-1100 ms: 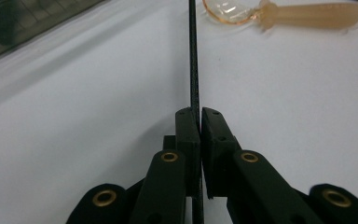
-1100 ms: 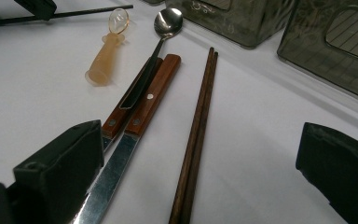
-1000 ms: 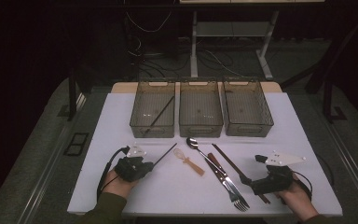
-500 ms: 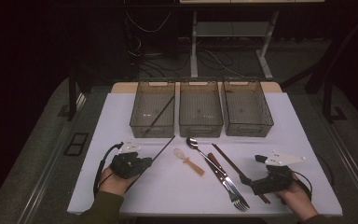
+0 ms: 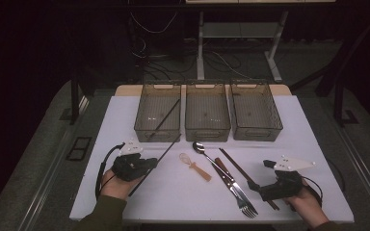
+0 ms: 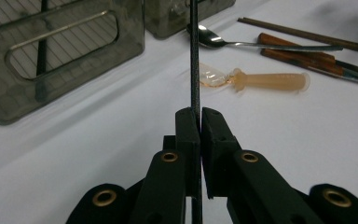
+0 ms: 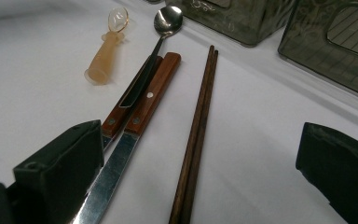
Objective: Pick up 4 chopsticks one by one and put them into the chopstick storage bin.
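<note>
Chopstick (image 6: 194, 56), thin and black, is pinched between the jaws of my left gripper (image 5: 147, 164); it slants up from my hand toward the front wall of the left bin (image 5: 157, 132), its far tip near that wall and, as far as I can judge, just off the white table (image 5: 125, 113). Its twin (image 5: 166, 117) already leans inside that bin, so I take this as the carrying step. Next I should lift higher to clear the rim, then let go over the same compartment. My right gripper (image 5: 270, 185) rests with jaws spread wide, holding nothing, over the brown chopsticks (image 7: 196, 126) and the wood-handled knives (image 7: 137, 105), beside the spoon (image 7: 165, 21).
</note>
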A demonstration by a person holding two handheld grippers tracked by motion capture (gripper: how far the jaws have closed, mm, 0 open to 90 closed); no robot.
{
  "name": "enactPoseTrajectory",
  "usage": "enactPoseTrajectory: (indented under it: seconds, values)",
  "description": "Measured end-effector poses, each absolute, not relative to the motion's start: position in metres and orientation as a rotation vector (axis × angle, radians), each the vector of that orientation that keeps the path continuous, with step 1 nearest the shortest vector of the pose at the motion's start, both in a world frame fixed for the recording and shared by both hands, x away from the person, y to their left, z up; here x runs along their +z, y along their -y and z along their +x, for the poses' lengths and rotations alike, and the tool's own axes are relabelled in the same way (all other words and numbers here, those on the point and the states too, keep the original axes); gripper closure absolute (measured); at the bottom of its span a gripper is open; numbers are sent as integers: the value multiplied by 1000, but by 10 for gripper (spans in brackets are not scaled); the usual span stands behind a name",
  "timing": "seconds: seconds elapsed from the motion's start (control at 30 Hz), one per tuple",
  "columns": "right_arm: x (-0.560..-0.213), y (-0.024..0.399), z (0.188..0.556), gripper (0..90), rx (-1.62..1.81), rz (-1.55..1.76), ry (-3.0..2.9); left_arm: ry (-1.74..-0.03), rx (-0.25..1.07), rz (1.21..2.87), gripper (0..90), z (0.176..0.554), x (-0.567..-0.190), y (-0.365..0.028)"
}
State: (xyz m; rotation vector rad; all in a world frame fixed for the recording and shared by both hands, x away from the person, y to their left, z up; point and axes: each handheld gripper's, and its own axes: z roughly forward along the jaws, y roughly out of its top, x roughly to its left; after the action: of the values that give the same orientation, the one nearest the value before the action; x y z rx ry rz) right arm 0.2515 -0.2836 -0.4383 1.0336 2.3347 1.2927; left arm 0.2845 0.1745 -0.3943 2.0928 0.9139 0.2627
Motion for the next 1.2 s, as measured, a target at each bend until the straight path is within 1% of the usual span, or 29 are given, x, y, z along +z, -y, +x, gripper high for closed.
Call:
enactPoseTrajectory:
  seconds: [0.33,0.7,0.9,1.2]
  values:
    - [-438,284,251,11,1294,1037,-2335,-908,256,2020,853,299,-382,-175]
    - [-438,283,251,11,1298,1035,-2334,-897,260,1976,853,320,-371,-172]
    - [-438,284,251,11,1297,1039,-2334,-888,270,1935,853,333,-357,-171]
    - [-438,284,251,11,1300,1039,-2330,-895,297,1925,853,359,-334,-166]
